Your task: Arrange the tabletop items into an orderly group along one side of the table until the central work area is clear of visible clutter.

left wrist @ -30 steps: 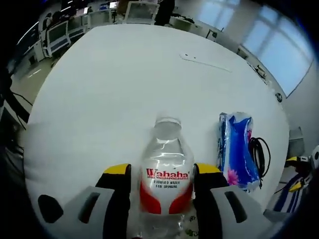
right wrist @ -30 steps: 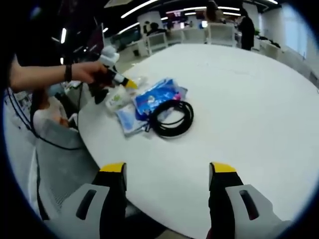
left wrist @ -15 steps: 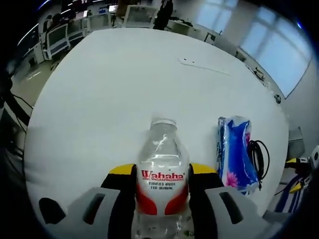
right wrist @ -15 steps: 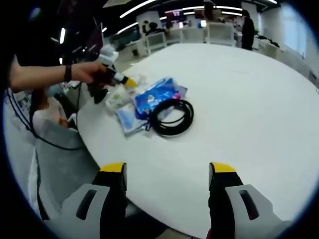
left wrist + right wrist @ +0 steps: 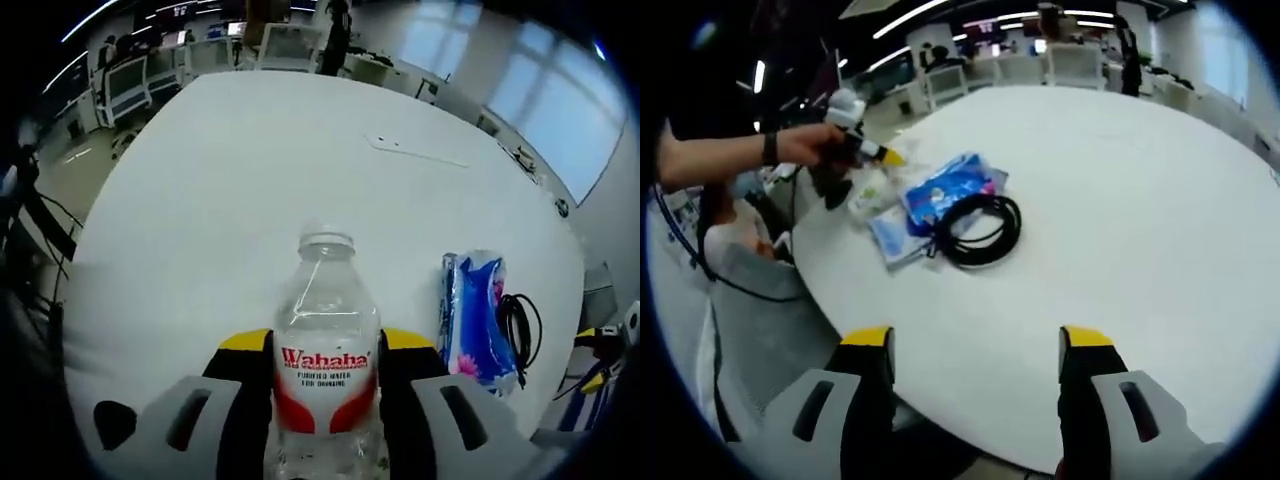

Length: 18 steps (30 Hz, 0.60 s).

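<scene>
While L tongs (image 5: pixel 325 365) clamp bottle (image 5: pixel 326 340) | R tongs (image 5: pixel 975 345) agape | cable (image 5: pixel 977 229) beside pack (image 5: pixel 945 192)

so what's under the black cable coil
The black cable coil lies partly on the blue packet, otherwise on the white table. Whatever sits beneath the overlapped packet edge is hidden.

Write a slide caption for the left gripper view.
Left gripper clamps a clear Wahaha water bottle on the white table, beside a blue packet.
</scene>
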Motion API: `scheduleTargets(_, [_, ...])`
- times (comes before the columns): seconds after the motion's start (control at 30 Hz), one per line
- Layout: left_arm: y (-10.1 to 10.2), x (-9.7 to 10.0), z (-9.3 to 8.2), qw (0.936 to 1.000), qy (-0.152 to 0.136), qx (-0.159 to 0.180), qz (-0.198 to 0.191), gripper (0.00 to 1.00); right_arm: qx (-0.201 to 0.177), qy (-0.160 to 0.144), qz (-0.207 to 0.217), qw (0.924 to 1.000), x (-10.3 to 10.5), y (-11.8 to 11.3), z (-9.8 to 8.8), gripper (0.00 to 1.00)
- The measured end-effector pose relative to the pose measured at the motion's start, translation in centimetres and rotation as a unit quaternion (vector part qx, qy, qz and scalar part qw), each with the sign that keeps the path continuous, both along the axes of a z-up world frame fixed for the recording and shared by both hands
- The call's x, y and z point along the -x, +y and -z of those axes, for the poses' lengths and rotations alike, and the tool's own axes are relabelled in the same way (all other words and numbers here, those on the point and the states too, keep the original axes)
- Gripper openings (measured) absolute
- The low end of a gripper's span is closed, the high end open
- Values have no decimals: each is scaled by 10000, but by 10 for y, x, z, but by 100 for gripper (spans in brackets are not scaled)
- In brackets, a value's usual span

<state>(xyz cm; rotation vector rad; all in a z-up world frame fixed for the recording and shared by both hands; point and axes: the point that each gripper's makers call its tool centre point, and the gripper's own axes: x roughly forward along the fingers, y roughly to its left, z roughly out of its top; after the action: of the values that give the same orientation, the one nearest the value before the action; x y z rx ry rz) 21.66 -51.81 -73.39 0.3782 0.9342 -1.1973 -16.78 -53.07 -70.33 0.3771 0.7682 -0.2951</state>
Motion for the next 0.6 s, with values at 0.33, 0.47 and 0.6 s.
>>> scheduleTargets(0.33, [6, -3, -13, 9997, -195, 131, 10, 40, 1, -46, -38, 10000, -4, 2, -1, 65])
scheduleTargets(0.47, [10, -2, -18, 9995, -265, 173, 24, 40, -8, -50, -64, 10000, -6, 4, -1, 65])
scheduleTargets(0.6, [14, -4, -23, 9993, -293, 220, -7, 40, -1, -56, -89, 9999, -7, 5, -1, 65])
